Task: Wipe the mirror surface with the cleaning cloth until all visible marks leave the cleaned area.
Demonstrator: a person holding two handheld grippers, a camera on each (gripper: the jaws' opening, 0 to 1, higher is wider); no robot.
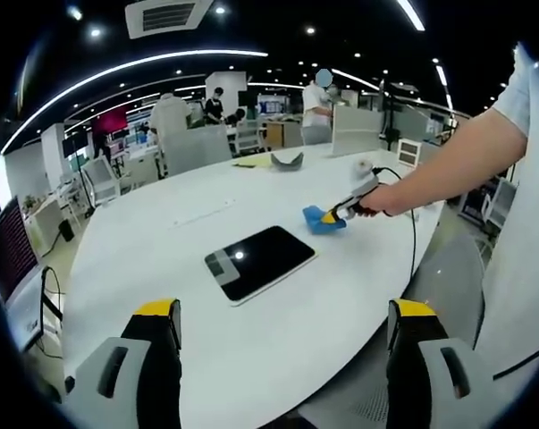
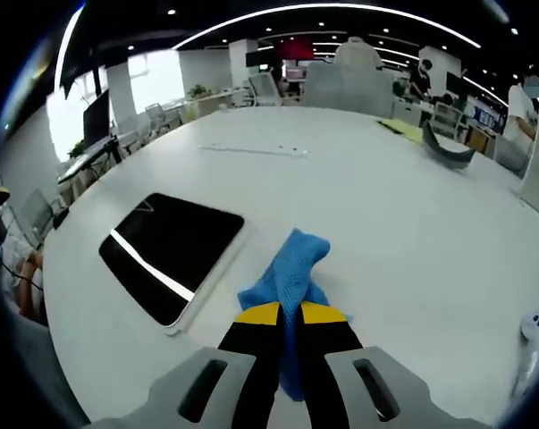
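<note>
Right gripper view, 1 mirror [image 2: 166, 253], 1 cloth [image 2: 290, 268], clamped

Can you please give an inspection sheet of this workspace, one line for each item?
Surface: white table, rounded edge.
Job's things: mirror lies flat on the table; blue cloth lies beside it, not touching it.
Clutter: grey curved object and yellow sheet at the far side; small white device near the edge.
Grippers: left gripper open, holds nothing; right gripper shut on the cloth, held by a hand.
Cables: black cable runs from the right gripper over the table edge.
Surroundings: open office with chairs, desks, monitors, several people standing beyond the table.
</note>
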